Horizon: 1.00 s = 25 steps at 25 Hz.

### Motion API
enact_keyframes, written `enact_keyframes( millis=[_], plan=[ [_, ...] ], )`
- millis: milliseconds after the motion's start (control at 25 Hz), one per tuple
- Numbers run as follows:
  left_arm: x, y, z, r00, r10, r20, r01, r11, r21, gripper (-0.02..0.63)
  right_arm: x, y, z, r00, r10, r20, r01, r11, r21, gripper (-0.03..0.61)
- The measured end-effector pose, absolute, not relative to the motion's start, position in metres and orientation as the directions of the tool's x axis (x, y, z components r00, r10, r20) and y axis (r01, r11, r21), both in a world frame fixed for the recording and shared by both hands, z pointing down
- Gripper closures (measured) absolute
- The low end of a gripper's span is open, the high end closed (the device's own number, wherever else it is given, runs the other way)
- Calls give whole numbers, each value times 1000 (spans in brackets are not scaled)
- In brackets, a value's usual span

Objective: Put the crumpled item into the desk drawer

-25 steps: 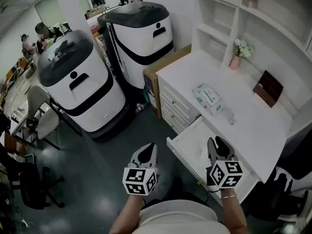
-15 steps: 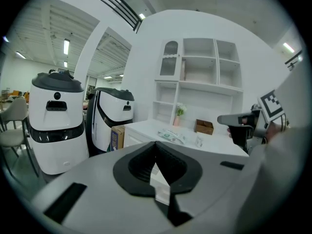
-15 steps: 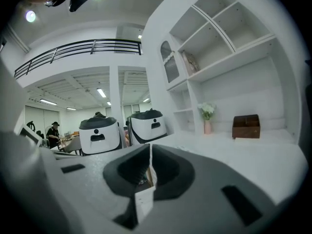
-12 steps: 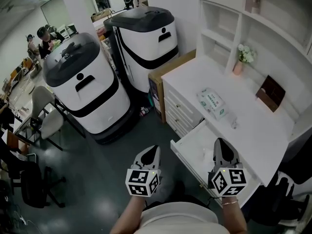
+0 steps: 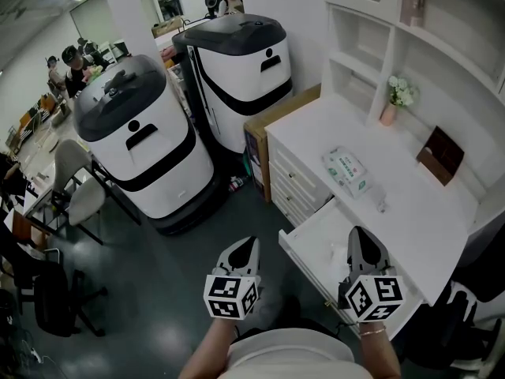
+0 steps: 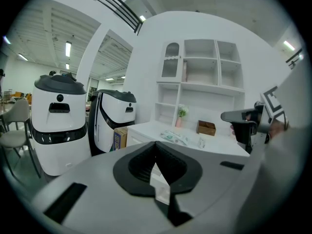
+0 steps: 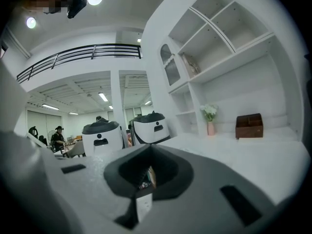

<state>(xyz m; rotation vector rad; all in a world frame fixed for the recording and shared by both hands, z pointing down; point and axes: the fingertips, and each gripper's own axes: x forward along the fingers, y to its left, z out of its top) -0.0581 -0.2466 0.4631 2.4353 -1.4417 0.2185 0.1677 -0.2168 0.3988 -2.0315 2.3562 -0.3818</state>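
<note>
Over the open drawer (image 5: 309, 235) the right gripper (image 5: 360, 235), open a second ago, now has its jaws pressed together on nothing — the pale crumpled item (image 5: 338, 253) seems to lie inside the drawer, apparently delivered — while the left gripper (image 5: 245, 245), likewise closed and empty, waits beside the drawer.

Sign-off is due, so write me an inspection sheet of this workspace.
Surface: white desk.
Job's things: drawer open; crumpled item not clearly seen.
Clutter: tissue pack, brown box, vase on desk.
Tools: left tool shut, empty; right tool shut, empty, by the drawer.
Cables: nothing seen.
Surroundings: two machines, cardboard box, chair, people behind.
</note>
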Motion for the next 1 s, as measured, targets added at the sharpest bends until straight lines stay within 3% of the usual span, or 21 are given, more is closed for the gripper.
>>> enact_keyframes(
  millis=[1000],
  plan=[
    [-69,-253,464,456,-843,286,-890,-425,167,620,156,-228,406,-198,-964,176,-965,160,-208,577]
  ],
)
